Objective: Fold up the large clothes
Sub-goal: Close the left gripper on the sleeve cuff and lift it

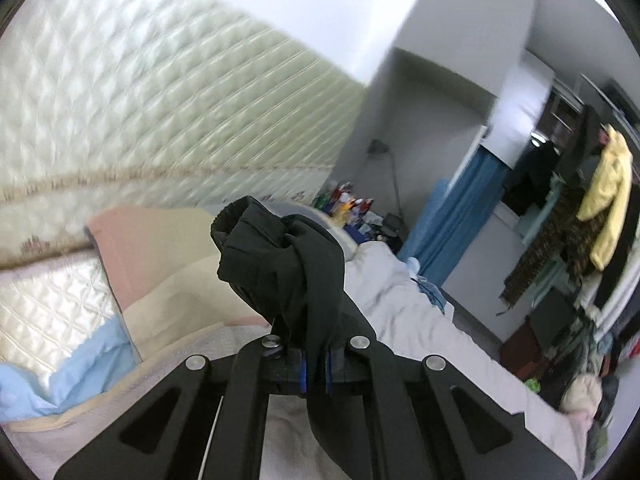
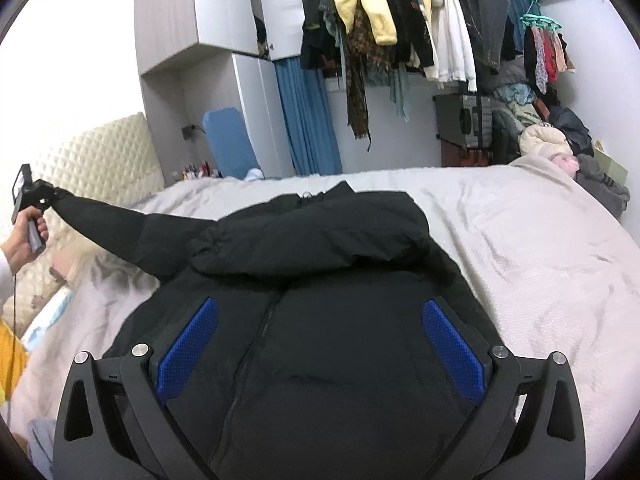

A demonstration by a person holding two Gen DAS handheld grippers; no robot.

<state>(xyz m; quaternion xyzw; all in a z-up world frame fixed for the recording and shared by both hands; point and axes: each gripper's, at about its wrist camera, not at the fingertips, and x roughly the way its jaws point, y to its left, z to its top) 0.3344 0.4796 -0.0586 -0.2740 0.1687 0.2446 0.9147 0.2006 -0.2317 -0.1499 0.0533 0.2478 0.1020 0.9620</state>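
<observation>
Clothes on a crowded hanging rail (image 2: 400,20) fill the far wall behind the pale-quilted bed (image 2: 520,240), where a black puffy zip-front jacket (image 2: 320,360) lies. The right hand-held gripper (image 2: 320,344) hovers spread over its front. Only the left view shows the left hand-held gripper (image 1: 316,368) pinching the sleeve cuff (image 1: 256,240) before the cream padded headboard (image 1: 140,100).

Black tool (image 2: 320,344) — blue ribbed pads (image 2: 188,344)

Left tongs (image 1: 315,364) clamped on black jacket sleeve (image 1: 280,264), cuff bunched above, bed (image 1: 420,320) beyond, quilted headboard (image 1: 140,112) behind
</observation>
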